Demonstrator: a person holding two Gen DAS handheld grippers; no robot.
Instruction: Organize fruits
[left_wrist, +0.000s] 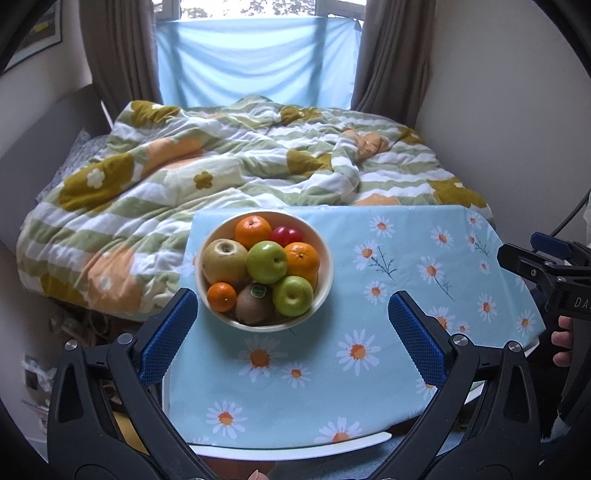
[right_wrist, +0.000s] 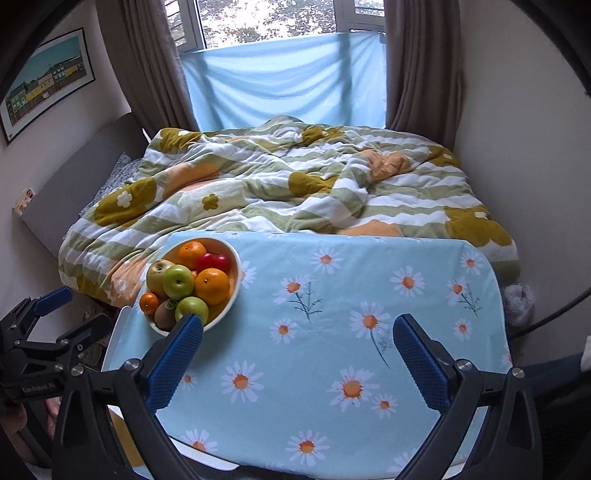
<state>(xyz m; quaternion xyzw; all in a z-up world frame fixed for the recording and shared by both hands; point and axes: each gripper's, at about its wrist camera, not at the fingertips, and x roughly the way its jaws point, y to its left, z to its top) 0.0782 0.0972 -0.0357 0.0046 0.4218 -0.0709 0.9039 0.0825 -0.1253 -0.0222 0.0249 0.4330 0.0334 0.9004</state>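
My left claw (left_wrist: 291, 325) stands wide and empty with the fruit bowl (left_wrist: 325, 273) just ahead between its fingers. My right claw (right_wrist: 295, 354), equally wide and empty, has the bowl off to its left, so left is nearer.

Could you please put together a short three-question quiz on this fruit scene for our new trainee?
1. How many green apples lie in the bowl?
2. True or false: the right gripper is shut on an orange.
3. Which fruit wears a sticker: A) the kiwi, B) the pear, C) the small mandarin?

Key
1. Two: one green apple in the middle and another green apple nearer the camera.
2. False: its jaws stand wide open over the daisy tablecloth, nothing between them; the left gripper is open too.
3. A: the kiwi carries a sticker on top; the yellowish pear and small mandarin show none.
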